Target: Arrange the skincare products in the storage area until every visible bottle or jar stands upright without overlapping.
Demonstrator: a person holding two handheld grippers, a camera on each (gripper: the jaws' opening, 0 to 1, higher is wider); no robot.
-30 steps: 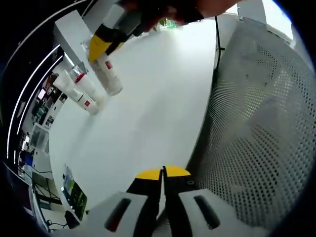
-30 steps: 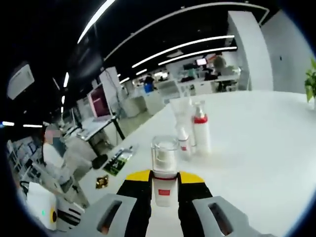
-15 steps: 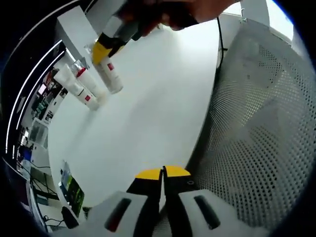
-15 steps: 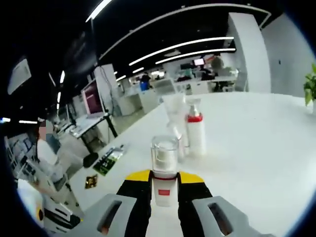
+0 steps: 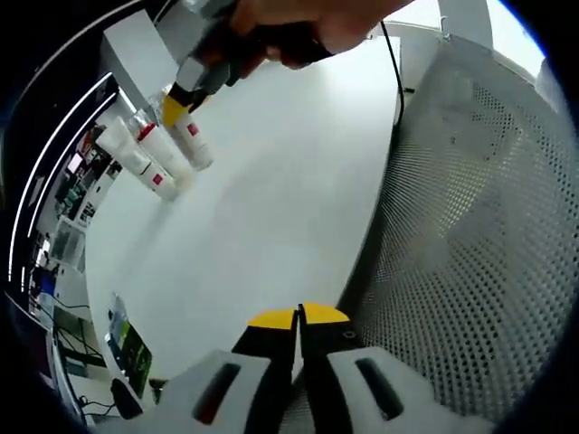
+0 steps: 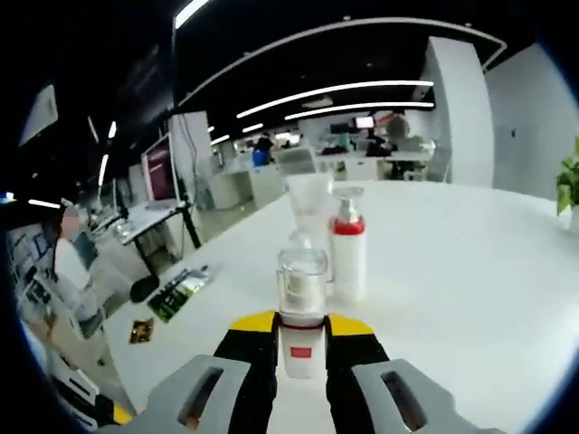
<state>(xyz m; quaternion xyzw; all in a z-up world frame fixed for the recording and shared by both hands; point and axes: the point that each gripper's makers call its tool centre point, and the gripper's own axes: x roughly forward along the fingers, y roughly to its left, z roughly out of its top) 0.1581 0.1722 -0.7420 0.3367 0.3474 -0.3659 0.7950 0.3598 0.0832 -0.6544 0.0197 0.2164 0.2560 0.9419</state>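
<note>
Centrally, in the right gripper view: clear-capped white bottle (image 6: 301, 312) with a small red label, upright, clamped between the yellow-tipped jaws of the right hand-held gripper (image 6: 302, 336). Just beyond it on the white desk (image 6: 470, 271): red-collared white bottle (image 6: 348, 249), upright, and beside that a white tube (image 6: 309, 201) with its wide end up, partly hidden behind the held bottle. Further out, near the desk's left edge: a dark flat card (image 6: 179, 291) and a small dark packet (image 6: 140, 331). Behind, an open-plan office with ceiling light strips and a seated person (image 6: 68, 280).

Likewise, in the left gripper view: same held bottle (image 5: 190, 145) at upper left, gripped by the right hand-held gripper (image 5: 177, 104), with a hand (image 5: 312, 18) above it; red-collared white bottle (image 5: 161, 154) and white tube (image 5: 136, 161) just beside it, all on the desk (image 5: 271, 208). Left hand-held gripper (image 5: 298, 318) at the bottom, jaws pressed together on nothing. To the right, a perforated white panel (image 5: 479, 235) and a dark cable (image 5: 395, 72).
</note>
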